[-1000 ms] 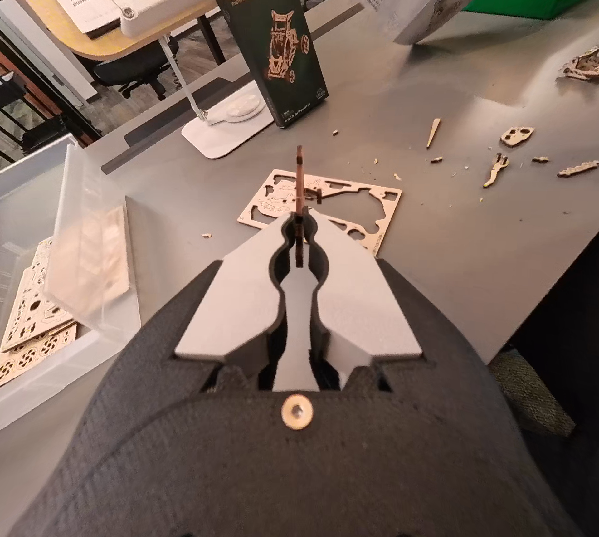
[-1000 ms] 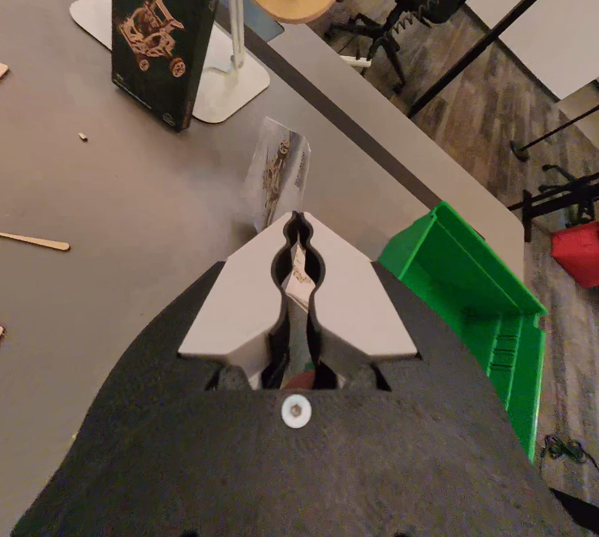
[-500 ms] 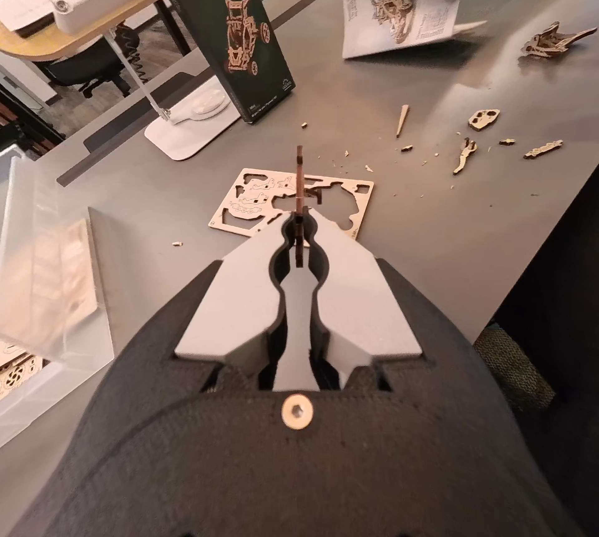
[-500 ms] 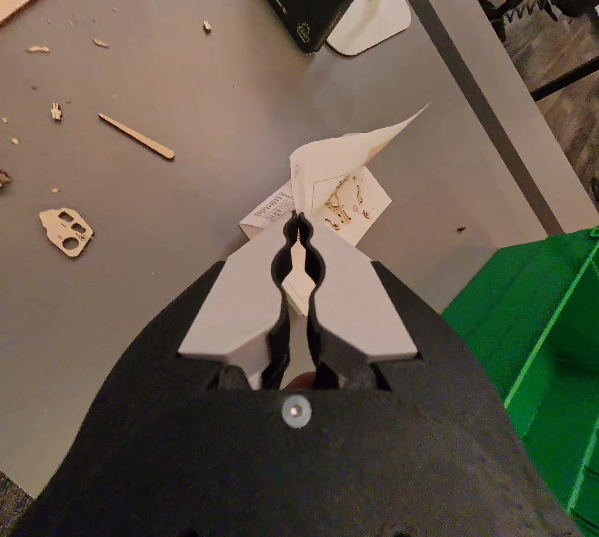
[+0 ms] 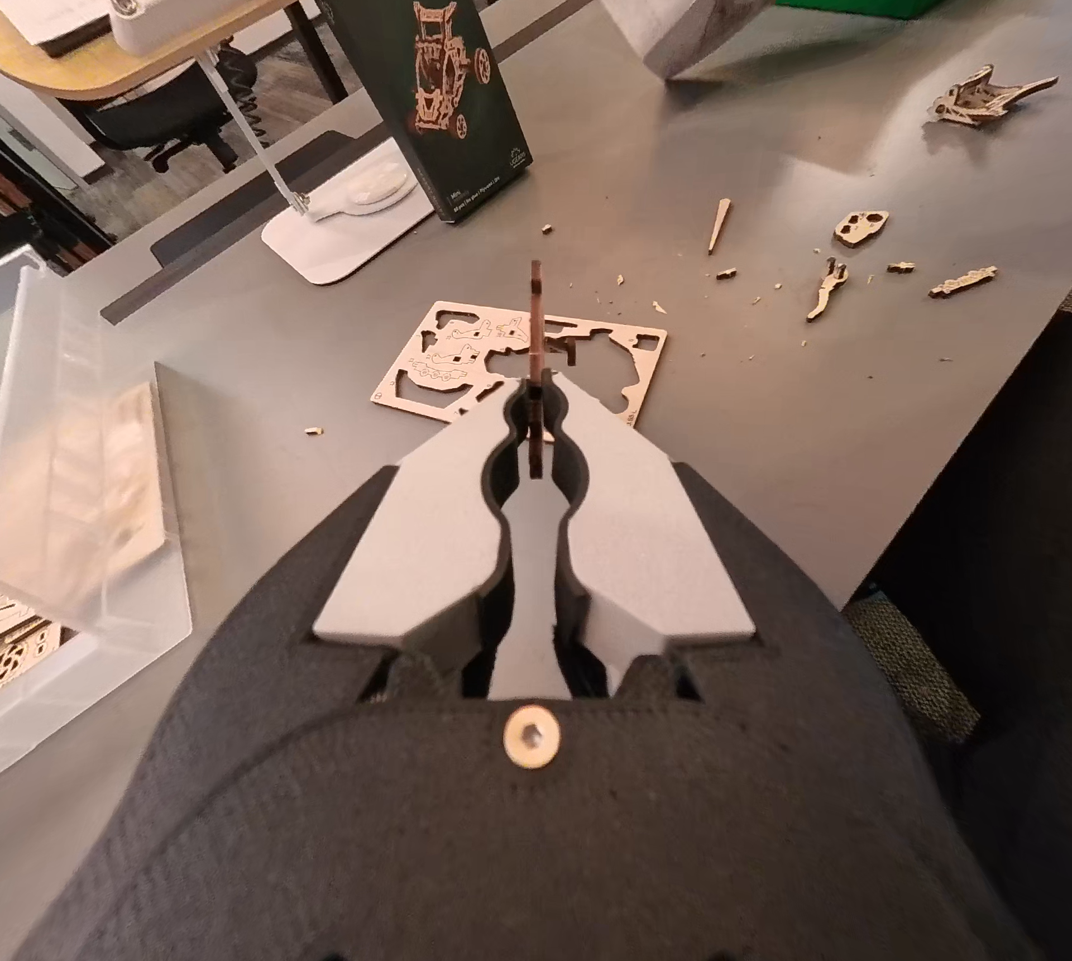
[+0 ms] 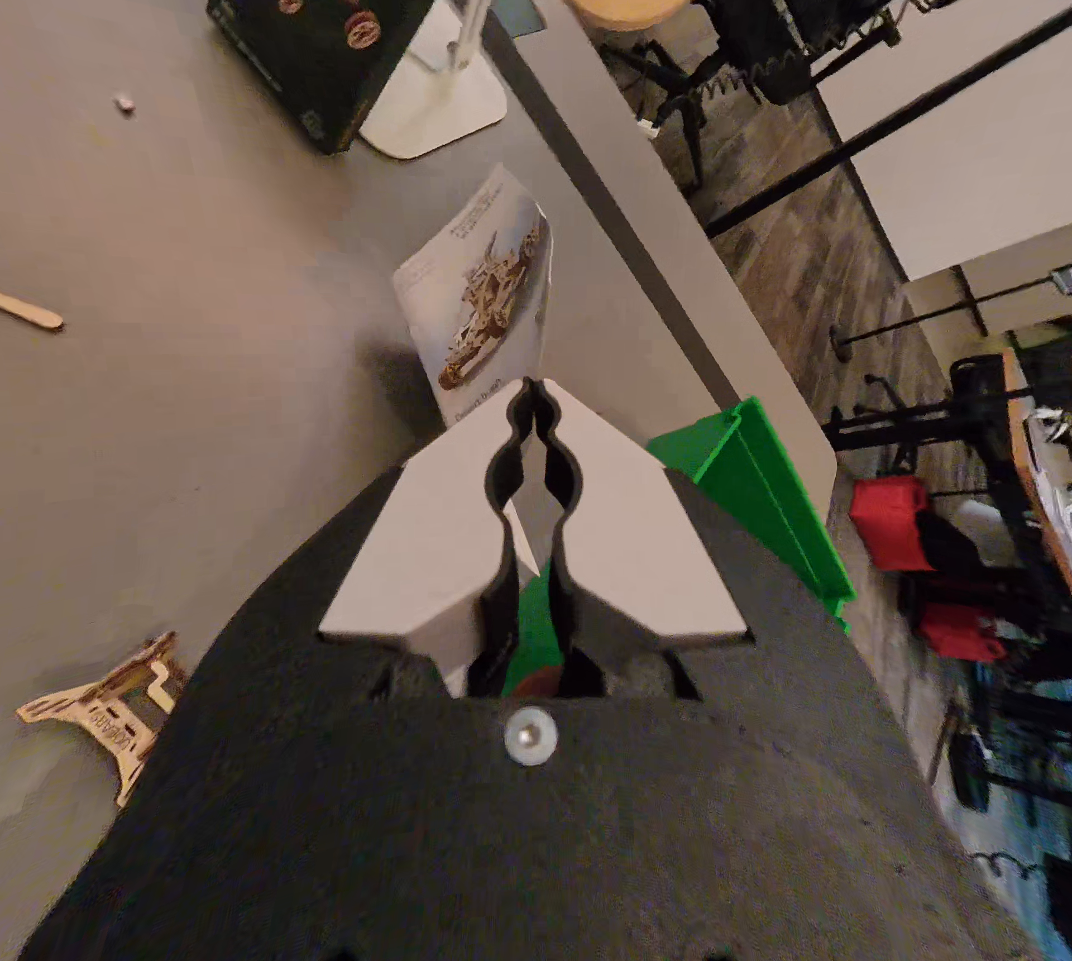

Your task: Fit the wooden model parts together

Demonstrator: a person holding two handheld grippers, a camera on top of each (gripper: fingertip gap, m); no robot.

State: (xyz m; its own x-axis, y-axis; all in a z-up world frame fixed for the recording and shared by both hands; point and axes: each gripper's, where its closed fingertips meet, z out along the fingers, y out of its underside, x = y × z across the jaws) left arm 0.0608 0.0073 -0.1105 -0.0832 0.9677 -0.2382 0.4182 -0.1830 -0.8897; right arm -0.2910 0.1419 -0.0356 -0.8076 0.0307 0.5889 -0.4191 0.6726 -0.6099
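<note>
Between closed fingertips (image 5: pixel 557 393), only the wooden part's (image 5: pixel 536 330) edge shows.

Thin dark wooden part (image 5: pixel 535 353) upright above cut-out sheet (image 5: pixel 632 353).

My left gripper (image 5: pixel 535 388) pinches a thin wooden part (image 5: pixel 536 330) upright over the punched sheet (image 5: pixel 522 359) on the table (image 5: pixel 754 440); the box (image 5: pixel 406 57) stands far behind it on the stand base (image 5: pixel 342 231), and the tub (image 5: pixel 75 469) sits left. Loose pieces (image 5: pixel 858 260) lie right, a half-built frame (image 5: pixel 980 98) farther right. My right gripper (image 6: pixel 535 388) holds the leaflet (image 6: pixel 481 306) above the table, the bin (image 6: pixel 754 498) right of it.
</note>
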